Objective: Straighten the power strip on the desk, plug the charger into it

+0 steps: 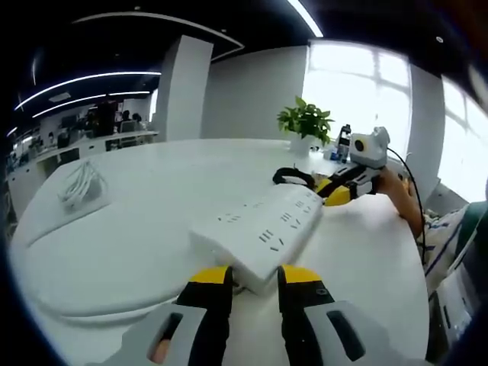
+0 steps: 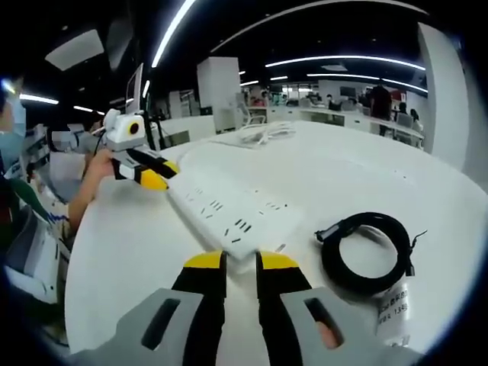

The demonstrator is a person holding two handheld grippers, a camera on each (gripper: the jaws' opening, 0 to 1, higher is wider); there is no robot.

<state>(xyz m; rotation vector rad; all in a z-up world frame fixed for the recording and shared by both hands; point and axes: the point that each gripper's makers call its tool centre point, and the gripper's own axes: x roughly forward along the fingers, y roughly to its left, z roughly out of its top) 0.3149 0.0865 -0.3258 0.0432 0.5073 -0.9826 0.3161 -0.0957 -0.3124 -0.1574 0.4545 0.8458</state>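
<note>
In the left gripper view the white power strip (image 1: 263,232) lies across the middle of the round white desk (image 1: 137,244), its long axis running from 7 o'clock up toward 1 o'clock. The left gripper (image 1: 253,278) comes up from 6 o'clock with its yellow-tipped jaws set on either side of the strip's near end, grasping it. At the strip's far end, toward 2 o'clock, the right gripper (image 1: 335,191) meets it, with a hand (image 1: 393,187) behind. A black coiled cable (image 1: 293,178) lies just beside that far end. A potted plant (image 1: 305,122) stands near 1 o'clock, and a bundle of white cord (image 1: 80,187) lies well apart at 9 o'clock.

In the right gripper view the strip (image 2: 229,210) runs from the centre up toward 10 o'clock. The right gripper (image 2: 240,263) rises from 6 o'clock, its jaws nearly together at the strip's near edge; whether they pinch it cannot be told. The left gripper (image 2: 149,174) holds the other end at 10 o'clock. The charger (image 2: 393,313), white with small printed text too blurred to read, lies at 4 o'clock, touching its black cable coil (image 2: 366,252), just beside the strip. White cord (image 2: 259,136) lies at 12 o'clock.

The strip's sockets bear no legible markings.
</note>
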